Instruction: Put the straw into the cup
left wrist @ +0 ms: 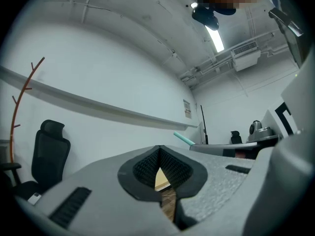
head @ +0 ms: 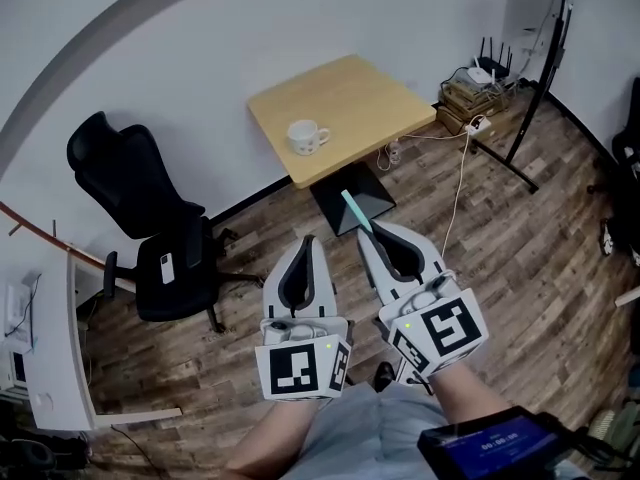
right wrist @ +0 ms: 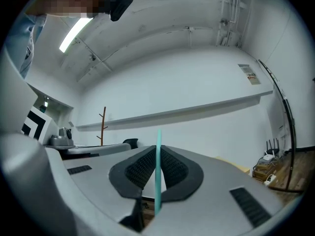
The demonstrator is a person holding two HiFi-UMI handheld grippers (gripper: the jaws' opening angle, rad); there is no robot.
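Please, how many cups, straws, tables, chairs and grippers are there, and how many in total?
White ceramic cup: 1
Thin teal straw: 1
Square wooden table: 1
Black office chair: 1
Grey grippers, left gripper and right gripper: 2
Total: 6

Grey hand-held grippers (head: 307,240) (head: 365,231), black-and-white marker cubes (head: 300,368)

A square light-wood table (head: 350,103) stands on a black base by the white wall; a black mesh office chair (head: 150,218) sits well to its left, with a small white object, perhaps a phone (head: 166,264), on the seat; an antennaed router (head: 490,66) tops stacked boxes (head: 462,100) on the dark plank floor (head: 520,258).
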